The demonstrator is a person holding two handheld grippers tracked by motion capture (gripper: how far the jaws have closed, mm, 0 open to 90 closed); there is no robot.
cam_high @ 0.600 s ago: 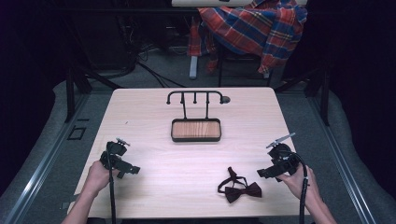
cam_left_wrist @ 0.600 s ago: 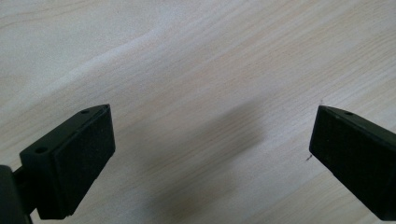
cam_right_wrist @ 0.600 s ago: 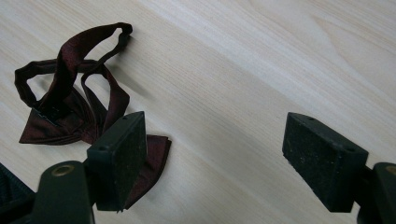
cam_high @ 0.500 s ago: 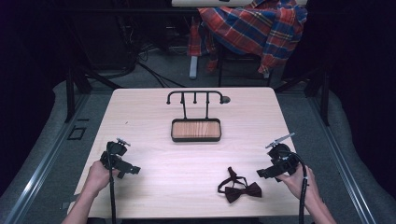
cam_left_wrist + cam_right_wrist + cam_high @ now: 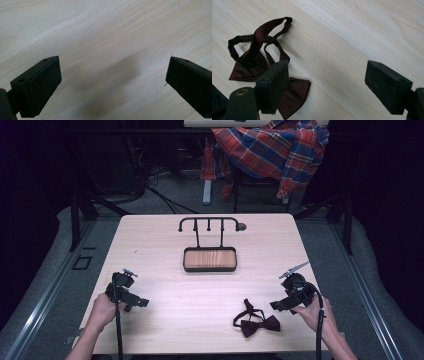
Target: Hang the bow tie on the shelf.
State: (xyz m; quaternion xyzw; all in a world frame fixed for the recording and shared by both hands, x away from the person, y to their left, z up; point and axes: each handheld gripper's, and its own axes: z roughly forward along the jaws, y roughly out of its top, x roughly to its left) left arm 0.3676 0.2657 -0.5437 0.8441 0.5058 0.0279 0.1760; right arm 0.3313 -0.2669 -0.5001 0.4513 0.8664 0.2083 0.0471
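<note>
dark floor and cables surround a pale wooden table [image 5: 165, 245], with a plaid cloth [image 5: 272, 150] draped over something behind it. at the table's far middle stands a black rack [image 5: 209, 223] with hooks, and just in front of it sits a wood-bottomed tray [image 5: 209, 268]. the left gripper [image 5: 131, 298] hovers over bare wood near the left front, its jaws spread wide with nothing between them. the right gripper [image 5: 278, 306] sits near the right front, jaws wide apart, nothing gripped. a dark red bow tie [image 5: 256, 320] lies flat on the table just beside the right gripper, its strap looped; in the right gripper view one jaw overlaps the bow tie [image 5: 254, 62].
</note>
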